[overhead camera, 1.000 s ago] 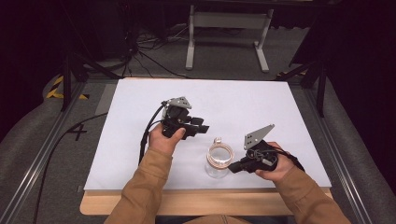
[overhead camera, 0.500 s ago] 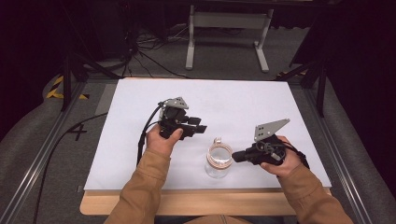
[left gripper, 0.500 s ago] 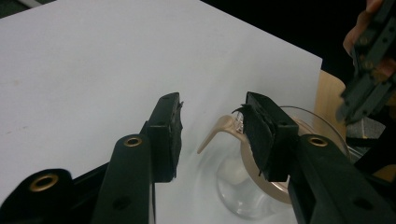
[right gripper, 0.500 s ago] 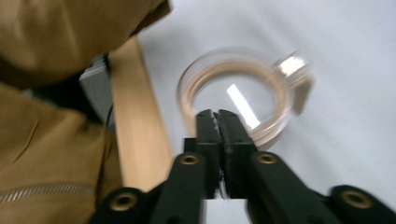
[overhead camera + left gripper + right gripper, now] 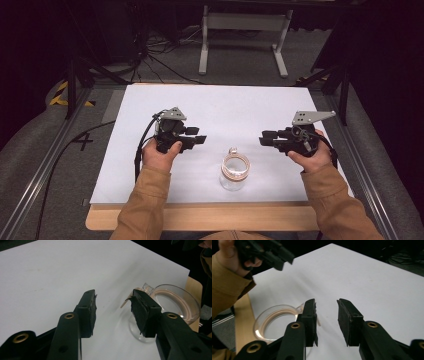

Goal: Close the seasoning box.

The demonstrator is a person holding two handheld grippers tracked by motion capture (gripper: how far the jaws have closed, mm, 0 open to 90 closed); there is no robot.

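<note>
Between your two hands, near the front edge of the white table [image 5: 150, 170], a clear glass jar [image 5: 234, 172] stands upright with its mouth open to the ceiling. Your left gripper [image 5: 199, 139] hangs just to its left, jaws parted with nothing between them and aimed across toward the jar; in the left gripper view the jar [image 5: 175, 302] sits just behind the right-hand jaw, so that pad looks close to the rim, though I cannot tell whether it touches. Your right gripper [image 5: 265, 138] is held farther off on the other side, jaws also spread and empty, pointing back toward the middle of the table. In the right gripper view the jar [image 5: 274, 320] lies low and to the left of the jaws, not between them, and your left hand [image 5: 230, 255] with its gripper shows beyond it.

This facing-in pose probably suits a two-sided approach: one gripper to steady the glass body, the other to work at the small tab [image 5: 233, 149] on the far rim.

Compared with a second ago, your right gripper has drawn away from the jar, from right beside it to well apart and higher up the table. Your left gripper has barely shifted. The jar itself has stayed where it stood.
</note>
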